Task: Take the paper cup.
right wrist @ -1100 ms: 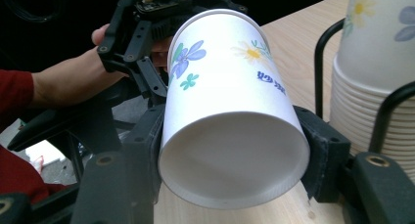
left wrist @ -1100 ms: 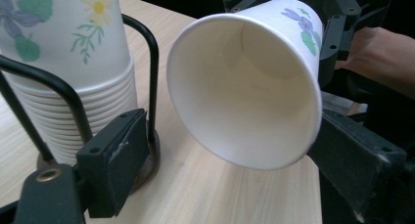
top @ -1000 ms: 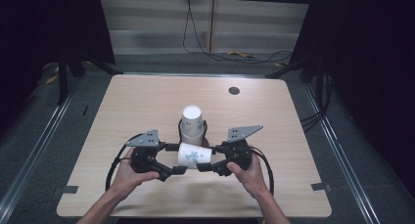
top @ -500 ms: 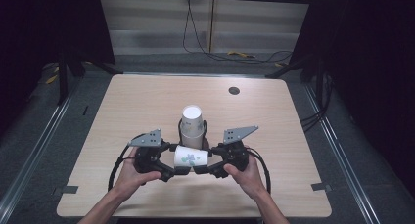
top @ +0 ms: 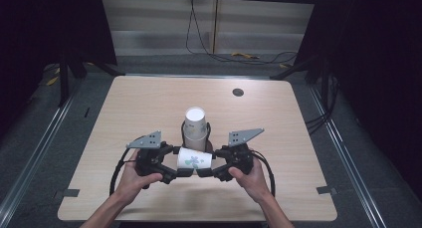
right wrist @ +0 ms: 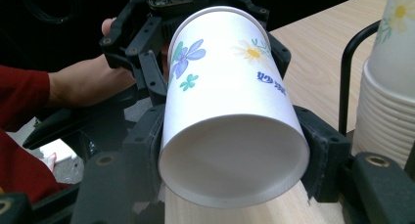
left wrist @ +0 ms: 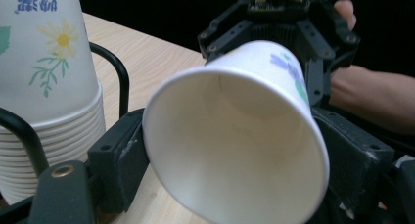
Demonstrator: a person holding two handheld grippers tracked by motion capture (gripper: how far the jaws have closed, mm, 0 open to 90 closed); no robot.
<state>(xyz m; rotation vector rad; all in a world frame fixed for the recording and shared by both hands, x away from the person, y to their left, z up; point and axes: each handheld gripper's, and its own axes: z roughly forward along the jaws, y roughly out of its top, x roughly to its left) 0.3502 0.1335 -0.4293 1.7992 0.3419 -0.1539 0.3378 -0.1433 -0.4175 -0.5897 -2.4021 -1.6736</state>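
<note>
Left gripper (top: 175, 172), gripped in the person's left hand (top: 130, 177), has its two black jaws closed narrowly on the open, rolled-rim end of a paper cup (top: 194, 160) lying on its side just above the pale wood-grain table (top: 149, 103). From the left gripper view, the cup's plain white interior faces the camera, a matte block-shaped jaw pad pressed against each side of the rim. Directly beyond the cup, between the two grippers' grey three-cornered plates, an upside-down stack of paper cups (top: 195, 122) stands inside a thin black wire holder (top: 208, 133); the stack's ribbed rims and daisy print show beside the left gripper's jaws. Right gripper (top: 211, 171), in the right hand (top: 251, 177), clamps the same cup by its narrower closed base, jaws pinched to either side. In the right gripper view the cup's smooth wall carries blue and yellow flowers and blue lettering, with a red sleeve (right wrist: 19, 94) behind.
</note>
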